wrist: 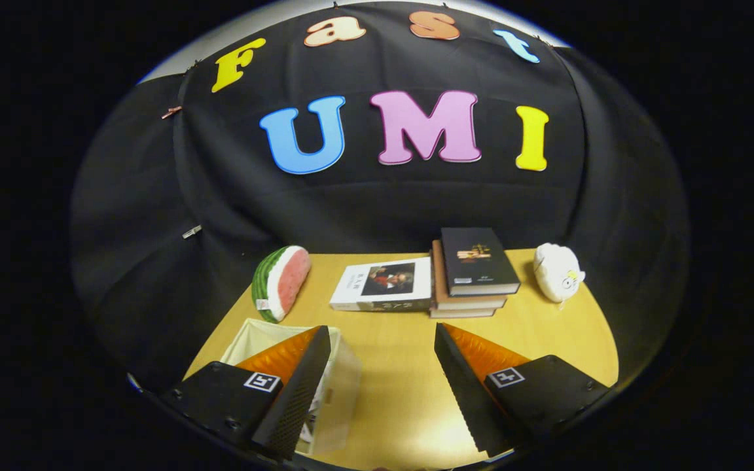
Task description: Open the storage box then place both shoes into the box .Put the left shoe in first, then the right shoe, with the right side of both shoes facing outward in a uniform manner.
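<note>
My gripper (382, 347) is open, its two fingers spread wide above the wooden table (390, 379), with only bare tabletop between them. A pale translucent storage box (338, 386) stands on the table under and behind the left finger (298, 386), which hides much of it; its top looks open and something dark shows through its side wall. I cannot tell what lies inside.
Beyond the fingers, along the table's back edge, stand a watermelon-slice cushion (280, 281), a white book lying flat (385, 284), a stack of books with a dark one on top (475, 271) and a white plush toy (557, 271).
</note>
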Tool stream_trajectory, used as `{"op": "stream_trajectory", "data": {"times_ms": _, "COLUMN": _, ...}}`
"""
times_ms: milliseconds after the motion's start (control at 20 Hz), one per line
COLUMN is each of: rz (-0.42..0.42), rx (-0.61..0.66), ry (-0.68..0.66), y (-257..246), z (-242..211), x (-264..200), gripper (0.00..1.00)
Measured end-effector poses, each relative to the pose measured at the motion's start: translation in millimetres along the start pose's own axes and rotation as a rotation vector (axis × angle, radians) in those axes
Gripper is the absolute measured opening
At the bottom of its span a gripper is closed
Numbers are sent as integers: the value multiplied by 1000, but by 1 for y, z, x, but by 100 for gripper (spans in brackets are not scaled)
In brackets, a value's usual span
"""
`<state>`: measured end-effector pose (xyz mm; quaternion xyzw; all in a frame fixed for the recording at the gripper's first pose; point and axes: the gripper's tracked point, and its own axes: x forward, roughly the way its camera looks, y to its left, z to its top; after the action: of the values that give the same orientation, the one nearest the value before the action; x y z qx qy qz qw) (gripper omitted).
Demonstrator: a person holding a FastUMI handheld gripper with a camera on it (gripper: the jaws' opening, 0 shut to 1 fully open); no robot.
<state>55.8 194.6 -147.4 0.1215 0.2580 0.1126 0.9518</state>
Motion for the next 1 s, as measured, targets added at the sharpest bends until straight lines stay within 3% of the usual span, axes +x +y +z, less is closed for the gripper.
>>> {"op": "stream_trajectory", "data": {"times_ms": 450, "rz": -98, "rx": -76, "ry": -232, "y": -130, "z": 59, "x": -59, "gripper": 98}}
{"op": "stream_trajectory", "data": {"times_ms": 1000, "rz": -232, "rx": -183, "ry": -441, "y": -214, "z": 100, "x": -99, "gripper": 98}}
